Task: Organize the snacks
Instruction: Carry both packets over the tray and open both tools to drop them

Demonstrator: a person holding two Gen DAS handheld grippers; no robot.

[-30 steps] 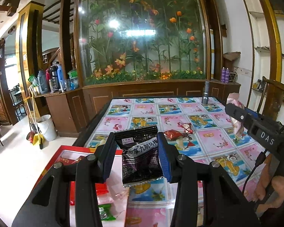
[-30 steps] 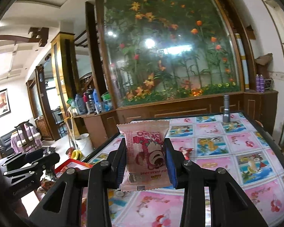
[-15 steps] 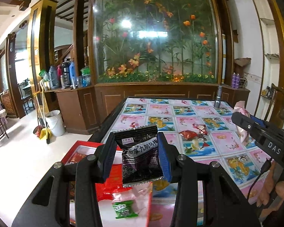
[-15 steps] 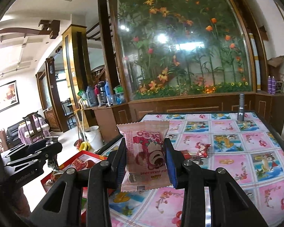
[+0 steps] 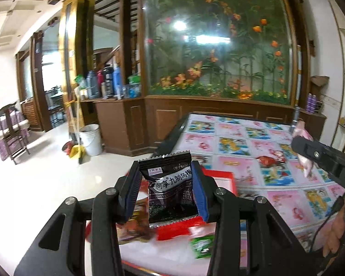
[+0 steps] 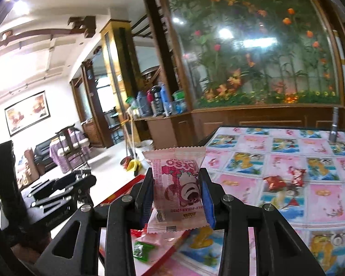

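My left gripper (image 5: 166, 189) is shut on a black plum snack packet (image 5: 170, 191) and holds it above a red box (image 5: 220, 179) at the table's left edge. The box holds a green packet (image 5: 201, 246), a brown one (image 5: 132, 228) and red ones. My right gripper (image 6: 178, 192) is shut on a pink bear-print snack packet (image 6: 178, 191), held above the same red box (image 6: 135, 182); the green packet (image 6: 141, 250) lies below it. A red wrapped snack (image 6: 283, 180) lies on the cartoon tablecloth (image 6: 287, 161).
The right gripper's body (image 5: 326, 158) reaches in from the right of the left wrist view. A dark bottle (image 6: 333, 127) stands at the table's far right corner. A wooden cabinet and flower-painted glass stand behind. A white bucket (image 5: 90, 139) sits on the floor at left.
Both grippers have swung left with their packets, from over the tablecloth to above the red box at the table's left edge. Both grips are unchanged.
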